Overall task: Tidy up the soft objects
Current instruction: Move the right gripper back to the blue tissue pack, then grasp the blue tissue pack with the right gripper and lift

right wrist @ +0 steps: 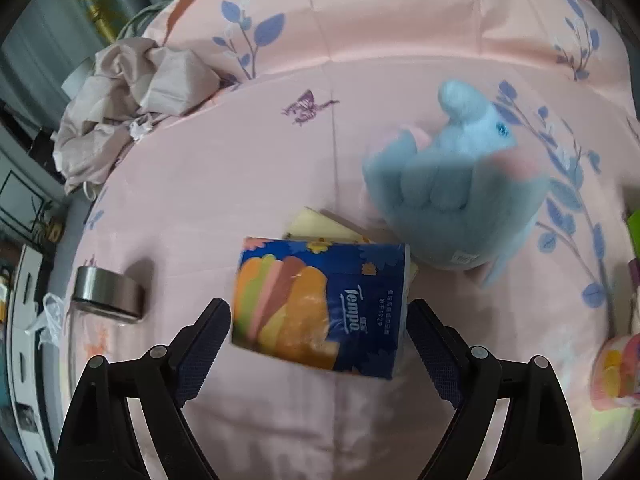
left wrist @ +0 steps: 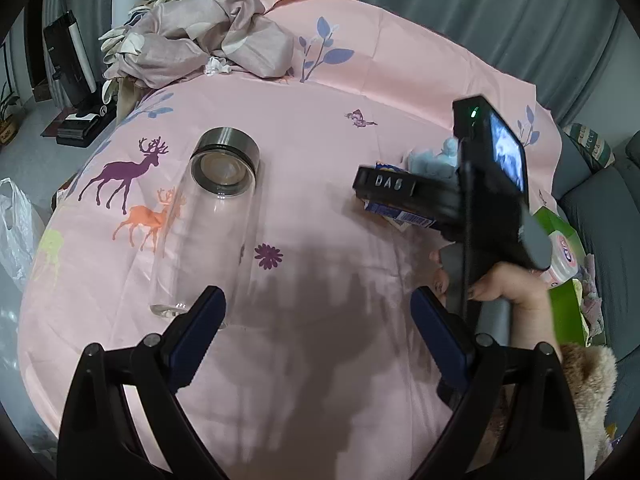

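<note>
Right wrist view puts your right gripper [right wrist: 318, 320] over the pink bedsheet [right wrist: 248, 168], jaws spread wide with the blue Tempo tissue pack [right wrist: 320, 308] lying between them; whether the pads touch its sides you cannot tell. Just beyond it, to the right, lies the blue plush toy [right wrist: 456, 192], and crumpled cloth [right wrist: 132, 92] is heaped far left. Your left gripper [left wrist: 318, 320] hangs apart over bare sheet, with a clear bottle with a steel cap [left wrist: 212, 216] lying near its left finger.
</note>
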